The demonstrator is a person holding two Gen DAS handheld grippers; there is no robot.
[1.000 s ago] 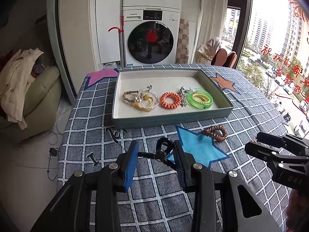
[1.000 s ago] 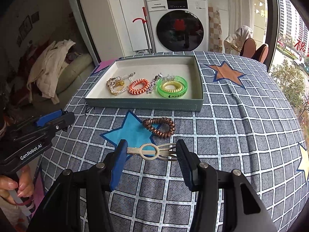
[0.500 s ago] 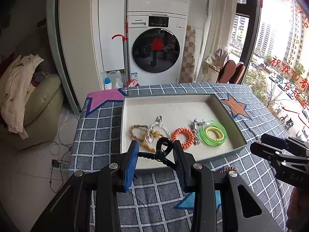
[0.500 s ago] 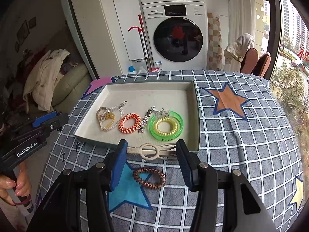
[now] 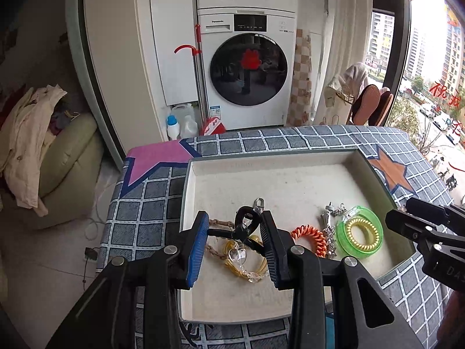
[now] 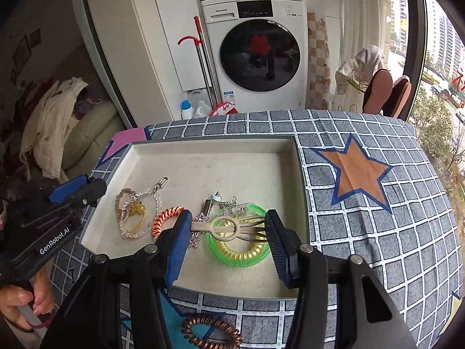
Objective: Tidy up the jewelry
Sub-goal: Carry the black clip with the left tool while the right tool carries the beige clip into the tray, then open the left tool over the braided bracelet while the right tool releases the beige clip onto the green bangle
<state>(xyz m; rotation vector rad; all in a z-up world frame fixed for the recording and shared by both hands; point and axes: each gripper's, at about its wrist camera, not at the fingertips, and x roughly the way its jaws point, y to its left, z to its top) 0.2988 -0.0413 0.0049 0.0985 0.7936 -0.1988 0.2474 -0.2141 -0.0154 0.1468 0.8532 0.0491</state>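
Note:
A shallow cream-lined tray sits on the checked tablecloth. It holds a chain-and-bead bracelet, an orange coil tie, silver pieces and a green ring. My left gripper is shut on a black hair clip above the tray's left part. My right gripper is shut on a beige hair clip above the green ring. A brown coil tie lies on the cloth in front of the tray.
A washing machine stands beyond the table. A sofa with clothes is at the left. A chair and a window are at the right. Coloured stars mark the cloth.
Both grippers have lifted and moved forward from the front of the table to over the tray, each still holding its clip. The brown coil tie stayed on the cloth.

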